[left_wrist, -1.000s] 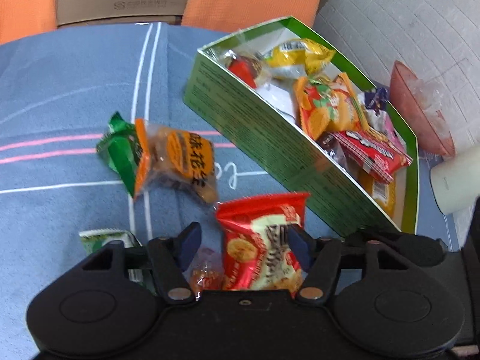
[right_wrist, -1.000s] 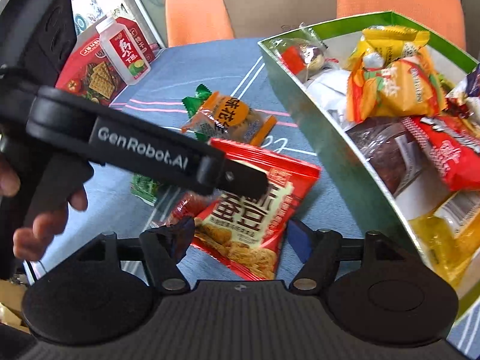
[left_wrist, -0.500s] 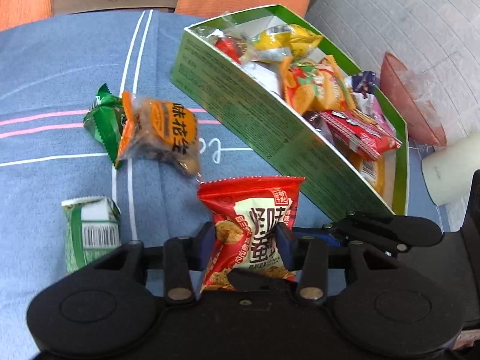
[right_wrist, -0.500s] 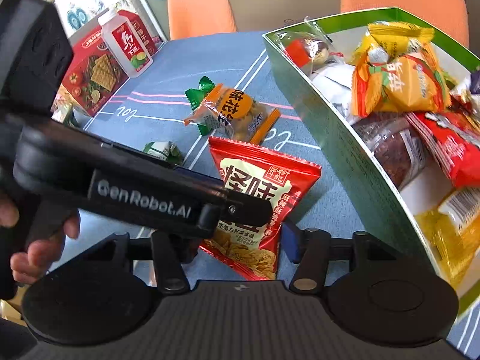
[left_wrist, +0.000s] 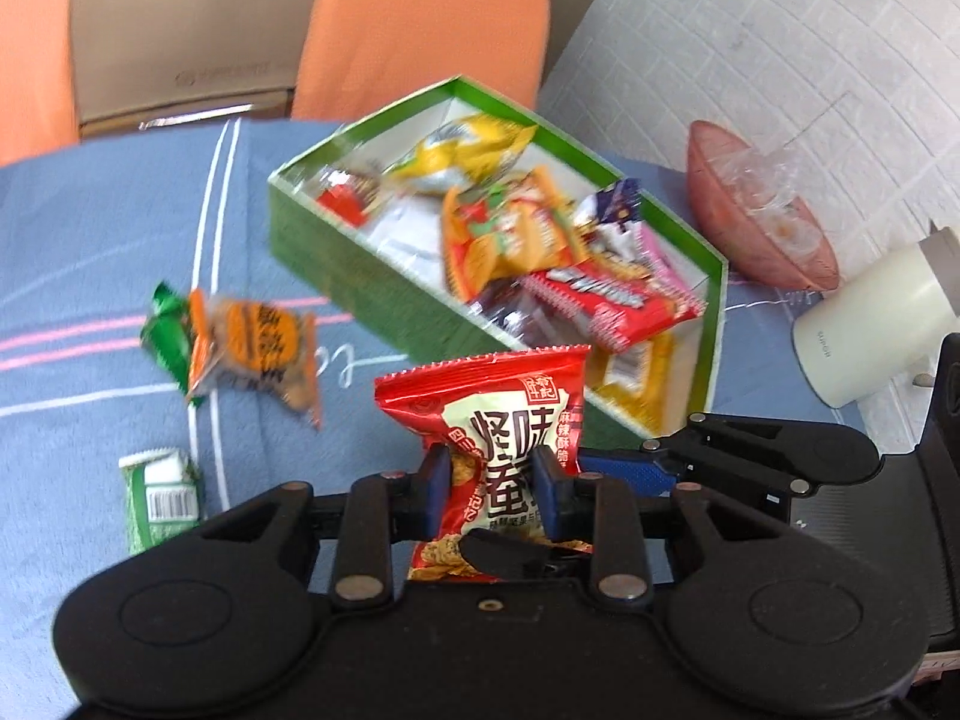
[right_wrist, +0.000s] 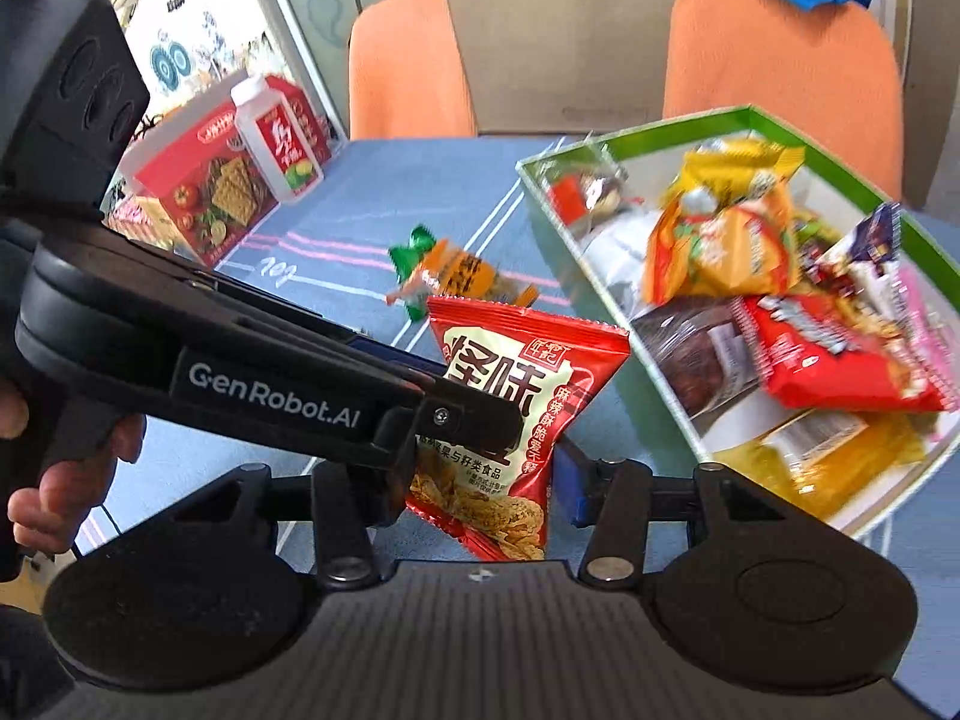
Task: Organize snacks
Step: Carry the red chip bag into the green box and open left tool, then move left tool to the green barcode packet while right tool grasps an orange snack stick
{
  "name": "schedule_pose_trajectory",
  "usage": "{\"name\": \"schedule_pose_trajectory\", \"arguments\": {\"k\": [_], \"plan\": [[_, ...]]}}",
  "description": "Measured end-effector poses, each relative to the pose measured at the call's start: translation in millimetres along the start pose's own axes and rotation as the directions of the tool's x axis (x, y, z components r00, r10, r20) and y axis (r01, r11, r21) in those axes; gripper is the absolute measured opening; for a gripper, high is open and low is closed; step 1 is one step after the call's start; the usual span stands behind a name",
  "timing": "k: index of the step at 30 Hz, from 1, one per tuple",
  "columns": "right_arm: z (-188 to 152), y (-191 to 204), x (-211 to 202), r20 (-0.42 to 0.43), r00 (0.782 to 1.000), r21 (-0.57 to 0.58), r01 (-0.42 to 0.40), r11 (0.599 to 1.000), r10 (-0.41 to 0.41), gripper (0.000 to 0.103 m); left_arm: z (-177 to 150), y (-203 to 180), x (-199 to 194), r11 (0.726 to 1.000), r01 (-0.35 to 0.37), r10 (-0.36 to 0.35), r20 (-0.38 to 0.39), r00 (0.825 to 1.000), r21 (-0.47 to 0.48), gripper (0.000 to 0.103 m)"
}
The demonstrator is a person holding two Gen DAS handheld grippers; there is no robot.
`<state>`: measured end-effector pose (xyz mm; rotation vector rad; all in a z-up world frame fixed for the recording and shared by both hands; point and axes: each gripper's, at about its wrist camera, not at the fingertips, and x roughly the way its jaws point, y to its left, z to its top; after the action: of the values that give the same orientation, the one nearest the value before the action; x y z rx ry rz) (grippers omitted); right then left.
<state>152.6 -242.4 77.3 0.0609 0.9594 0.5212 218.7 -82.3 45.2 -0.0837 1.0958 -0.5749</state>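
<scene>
A red snack packet (left_wrist: 510, 414) (right_wrist: 510, 396) hangs upright above the blue cloth. My left gripper (left_wrist: 492, 480) is shut on its lower half, jaws still closing, and the packet is creased between the pads. My right gripper (right_wrist: 480, 480) straddles the same packet with its jaws closing. The right pad (right_wrist: 570, 474) lies at the packet's edge, and the left gripper's tip (right_wrist: 468, 420) hides the other pad. The green box (left_wrist: 336, 264) (right_wrist: 750, 111) behind holds several snacks. An orange packet (left_wrist: 258, 342) (right_wrist: 462, 273) and a small green packet (left_wrist: 159, 498) lie on the cloth.
A red cracker box (right_wrist: 204, 192) and a white bottle (right_wrist: 276, 150) stand at the far left. A cream cup (left_wrist: 876, 330) and a pink bowl (left_wrist: 756, 222) sit right of the green box. Orange chairs (left_wrist: 420, 42) stand behind the table. A hand (right_wrist: 54, 492) holds the left gripper's grip.
The left jaws went from wide open to clamped on the red packet. Both grippers rose and the packet lifted off the cloth to upright. The right jaws narrowed.
</scene>
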Motion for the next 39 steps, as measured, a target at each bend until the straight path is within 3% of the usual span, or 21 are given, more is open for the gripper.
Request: {"name": "schedule_pose_trajectory", "arguments": {"k": [6, 16, 27, 28, 30, 31, 33, 39], "plan": [[8.2, -10.5, -25.6, 0.060, 0.997, -0.001, 0.037, 0.999, -0.037, 0.081, 17.6, -26.2, -7.2, 0.998, 0.022, -0.023, 0.033, 0.999, 0.056, 0.021], [19.5, -50.2, -54.7, 0.150, 0.977, 0.095, 0.136, 0.986, -0.149, 0.081, 60.9, -72.5, 11.8, 0.985, 0.063, -0.073, 0.057, 0.996, 0.158, 0.022], [28.5, -93.5, -49.3, 0.170, 0.962, 0.175, 0.186, 0.967, -0.216, 0.081, 94.2, -93.8, 53.5, 0.979, 0.067, -0.078, 0.050, 0.996, 0.194, 0.022], [28.3, -95.3, -46.9, 0.179, 0.957, 0.179, 0.195, 0.964, -0.227, 0.082, 95.2, -93.5, 56.5, 0.978, 0.063, -0.076, 0.059, 0.995, 0.197, 0.025], [26.0, -93.4, -41.1, 0.203, 0.939, 0.158, 0.248, 0.956, -0.277, 0.085, 95.8, -92.6, 61.0, 0.979, 0.012, -0.031, 0.090, 0.995, 0.206, 0.076], [26.3, -92.8, -36.5, 0.194, 0.931, 0.141, 0.286, 0.948, -0.310, 0.099, 94.7, -92.5, 62.3, 0.978, -0.029, 0.006, 0.108, 0.994, 0.206, 0.103], [25.0, -91.9, -29.3, 0.164, 0.924, 0.127, 0.327, 0.936, -0.345, 0.103, 89.4, -89.4, 59.4, 0.976, -0.087, 0.055, 0.162, 0.985, 0.200, 0.103], [21.0, -90.4, -33.7, 0.169, 0.930, 0.155, 0.303, 0.940, -0.328, 0.103, 81.5, -66.8, 47.8, 0.988, -0.074, 0.054, 0.146, 0.988, 0.137, 0.103]]}}
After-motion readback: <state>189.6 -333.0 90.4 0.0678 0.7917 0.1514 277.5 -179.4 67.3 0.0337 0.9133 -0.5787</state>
